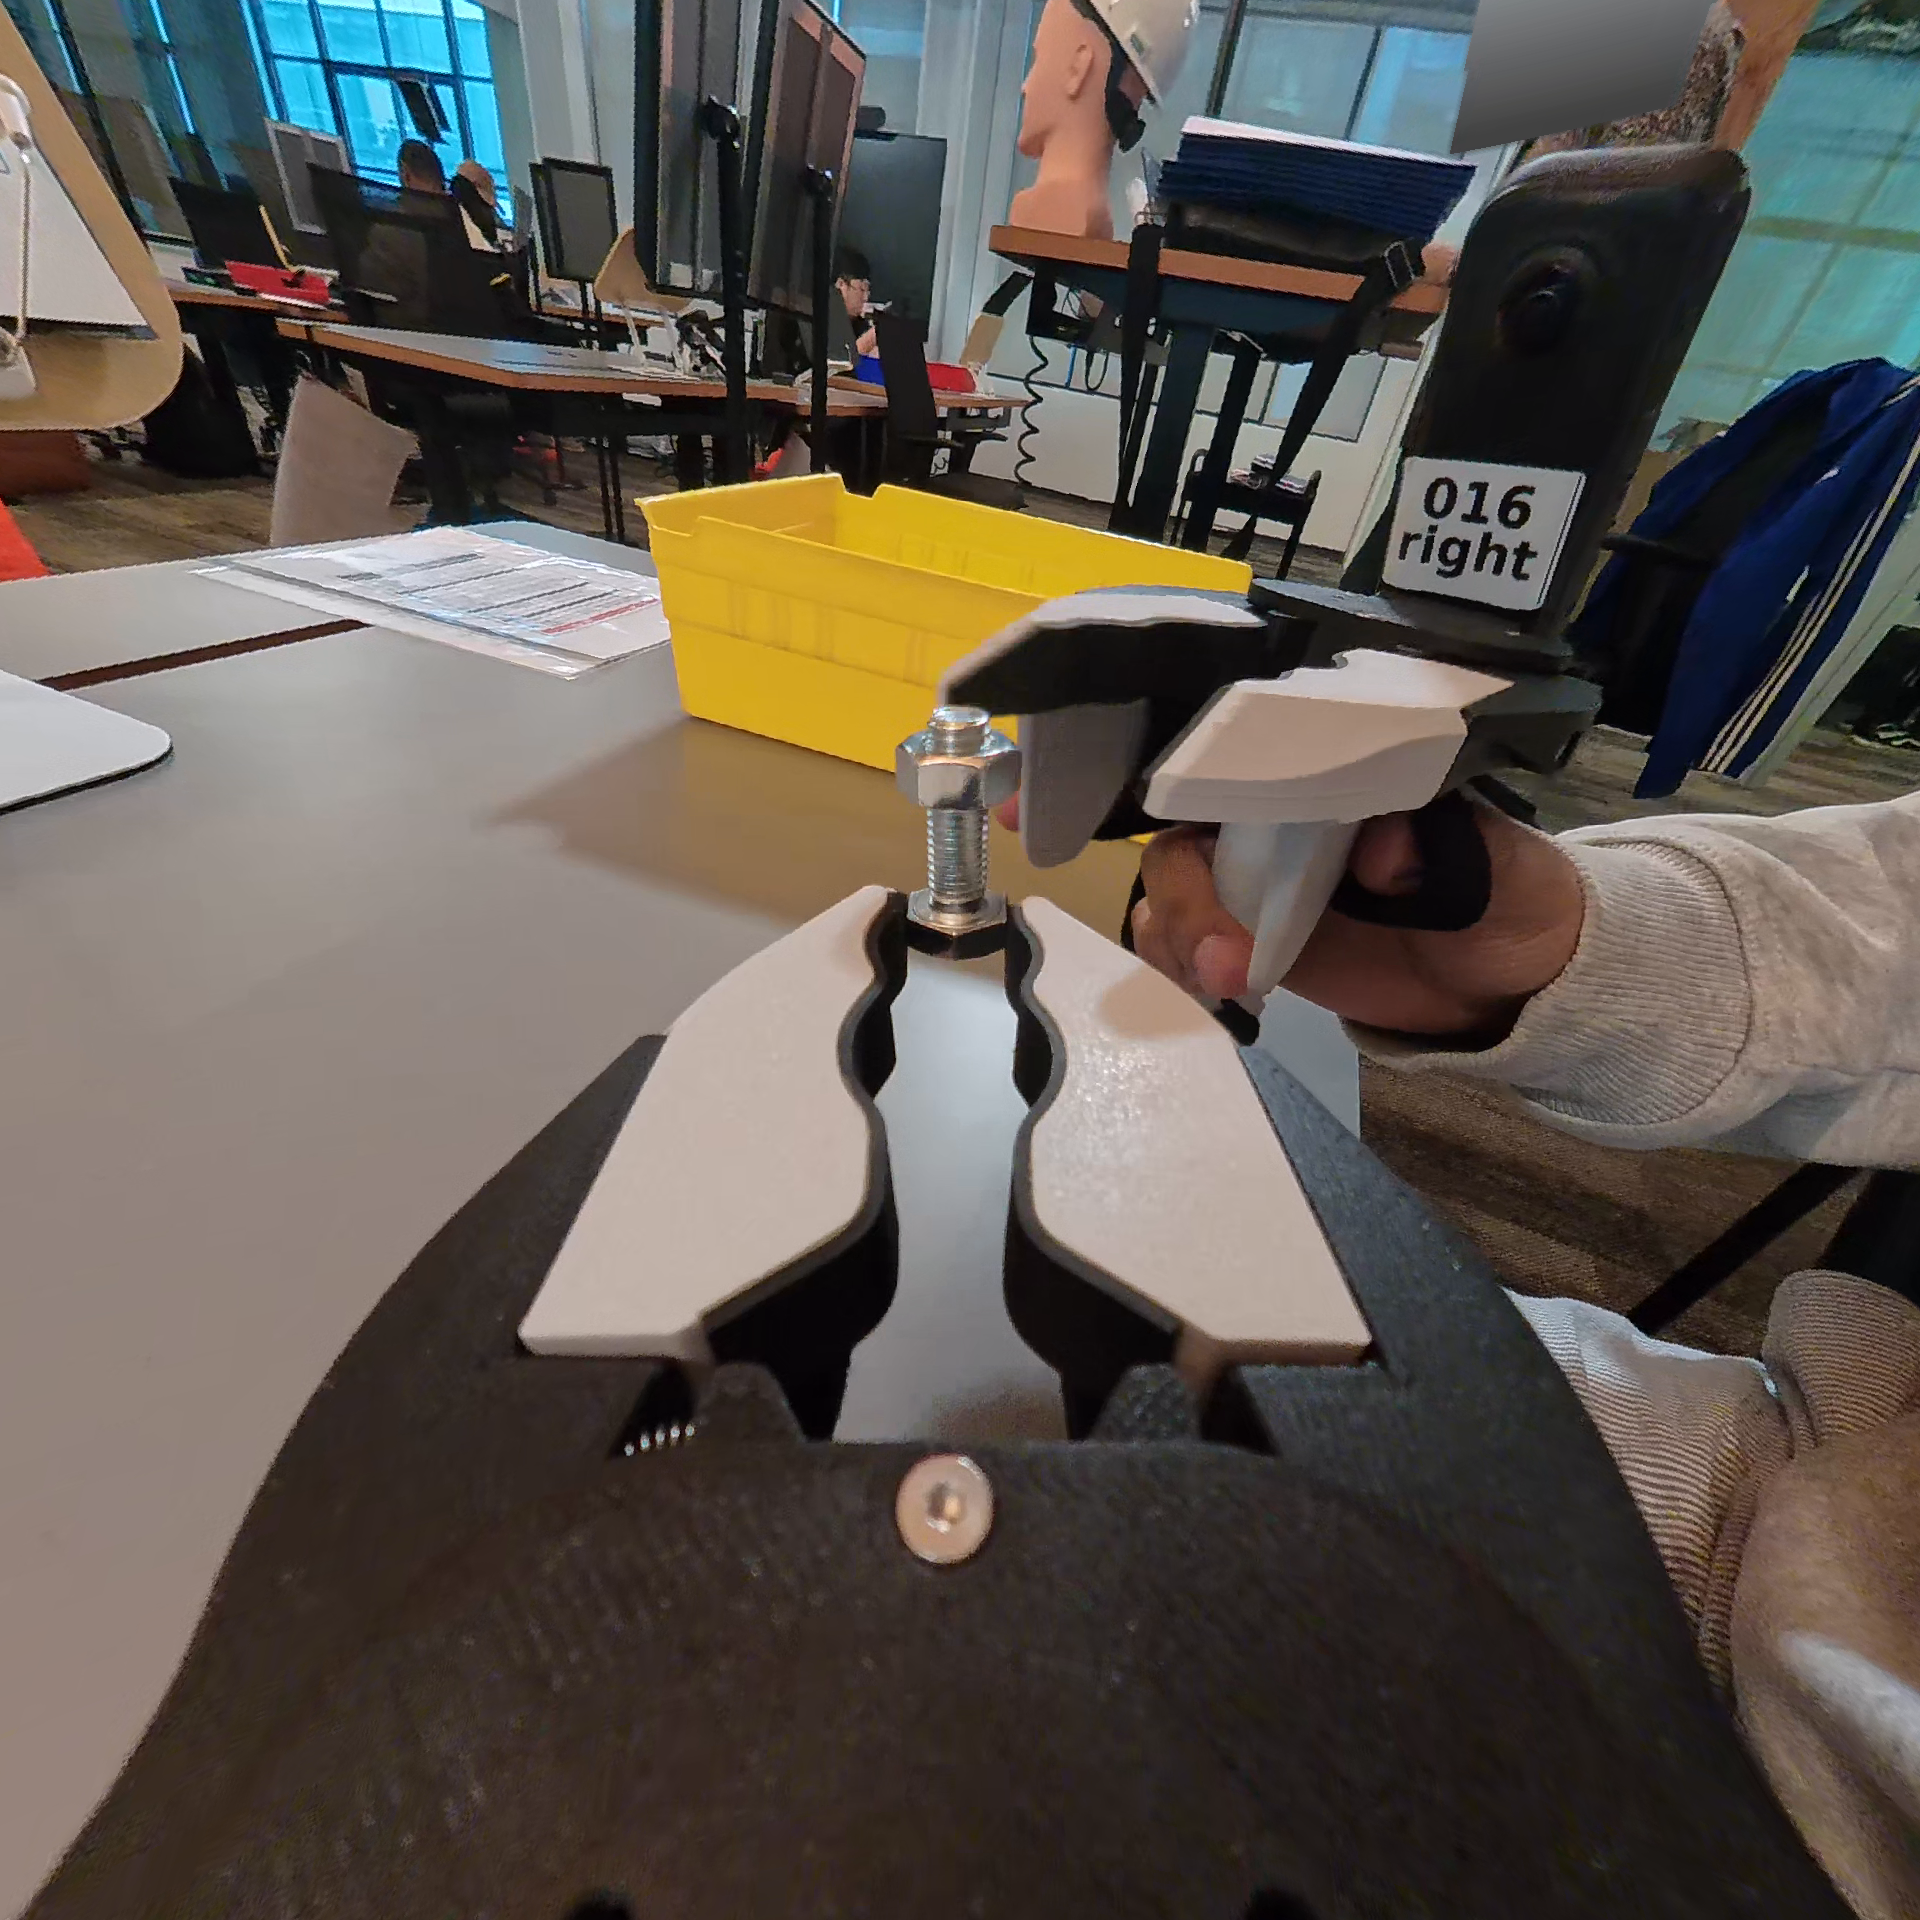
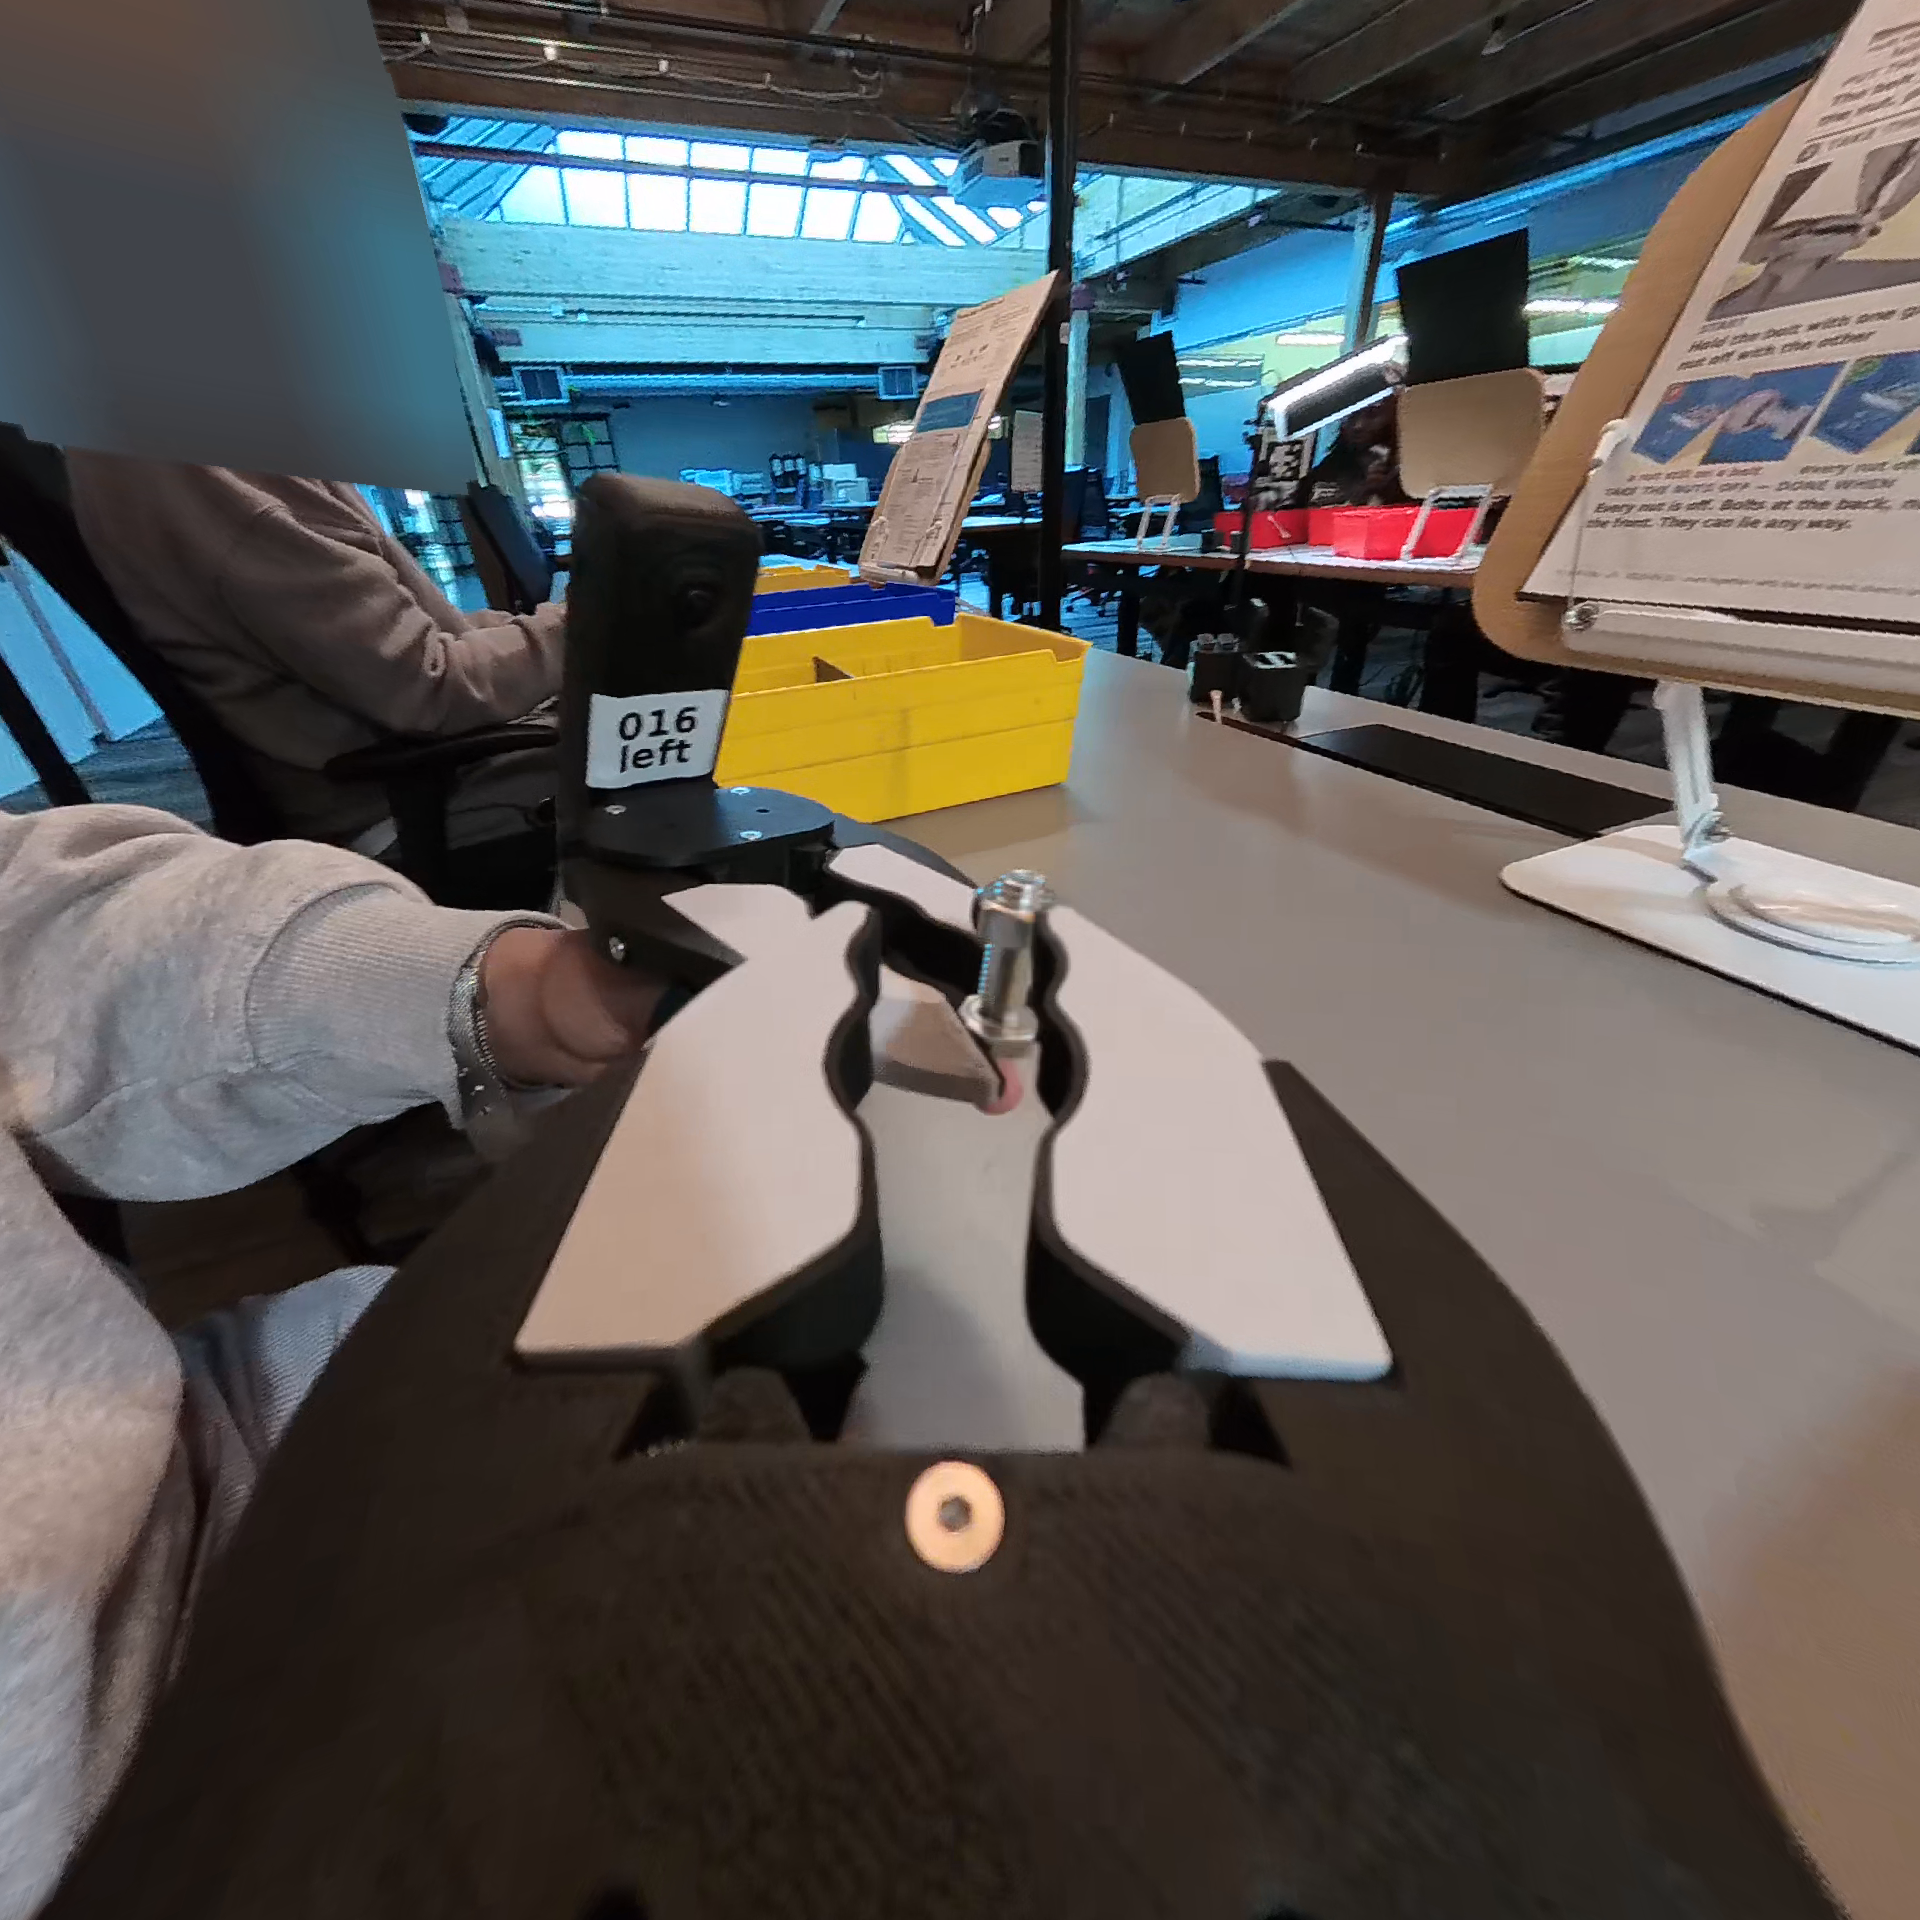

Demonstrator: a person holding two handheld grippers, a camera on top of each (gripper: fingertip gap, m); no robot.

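The left gripper (image 1: 954, 920) clamps the hex head of a rigid, slippery steel bolt (image 1: 951, 831) upright while the right gripper (image 2: 1013, 940) pinches its small hexagonal steel nut (image 1: 954, 767), best held by its flats.

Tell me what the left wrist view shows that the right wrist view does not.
Only the left wrist view: a mannequin head, a blue jacket. Only the right wrist view: an instruction board, a blue bin. Both: the upright bolt, its head between the left gripper's tips, the right gripper by its top, the yellow bin, the grey table.
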